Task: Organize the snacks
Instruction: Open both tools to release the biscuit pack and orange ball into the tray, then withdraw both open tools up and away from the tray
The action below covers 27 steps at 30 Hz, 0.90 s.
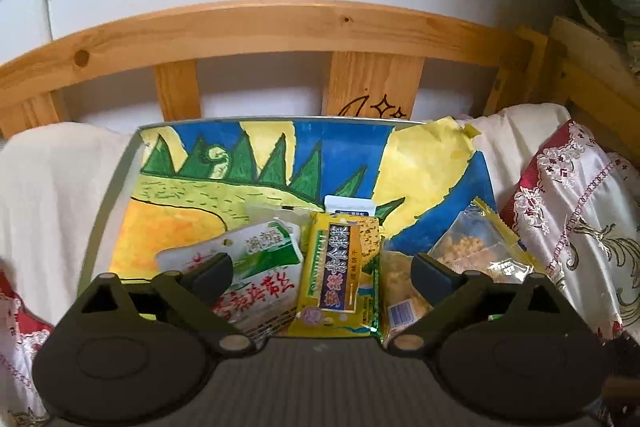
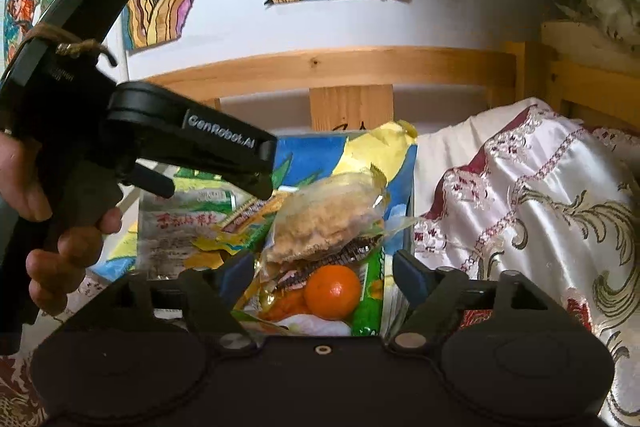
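Both hand-held grippers we see stand released. Our left hand-held gripper [image 1: 322, 269] spreads its jaws wide above the near end of the painted tray [image 1: 120, 187], nothing pinched between them. Under it, inside the tray, lie a white and green packet [image 1: 256, 259], a yellow biscuit packet [image 1: 340, 275] just right of it, and a clear snack bag [image 1: 472, 247] toward the tray's right wall. Our right hand-held gripper [image 2: 316, 273] also gapes, over the tray's near right corner, where a puffy clear bag [image 2: 328, 219] sits atop what looks like an orange [image 2: 333, 291], possibly only printed on a wrapper. The tray rests on a bed [image 1: 48, 195].
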Motion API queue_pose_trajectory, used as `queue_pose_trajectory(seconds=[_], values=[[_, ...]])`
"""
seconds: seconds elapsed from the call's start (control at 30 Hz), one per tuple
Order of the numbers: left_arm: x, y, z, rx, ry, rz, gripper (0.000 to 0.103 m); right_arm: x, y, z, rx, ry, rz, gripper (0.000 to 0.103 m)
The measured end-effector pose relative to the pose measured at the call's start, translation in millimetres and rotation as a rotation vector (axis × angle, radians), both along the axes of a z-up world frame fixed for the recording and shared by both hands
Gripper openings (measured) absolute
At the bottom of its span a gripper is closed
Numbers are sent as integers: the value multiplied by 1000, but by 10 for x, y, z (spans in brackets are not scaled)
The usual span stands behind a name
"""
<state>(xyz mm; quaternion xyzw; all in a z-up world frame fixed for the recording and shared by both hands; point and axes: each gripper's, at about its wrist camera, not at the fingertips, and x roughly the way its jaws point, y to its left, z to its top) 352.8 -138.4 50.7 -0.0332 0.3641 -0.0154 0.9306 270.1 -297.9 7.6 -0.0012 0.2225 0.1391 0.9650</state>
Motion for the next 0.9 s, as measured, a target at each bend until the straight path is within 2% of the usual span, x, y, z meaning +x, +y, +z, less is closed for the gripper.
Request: queue_pose_trajectory(seconds=[0.23,0.47,0.73,0.9], values=[[-291,184,114,-13,-45,68,101,-136,11,91,4,-39,4,94],[-731,413,237,5,-122,138,102,-388,65,197,1,-87,39,102],[-1250,597,347,54,-191,162,102,-658,152,279,4,-132,42,102],[-1545,704,376,52,-222,189,102,-767,155,309,16,-143,23,102]])
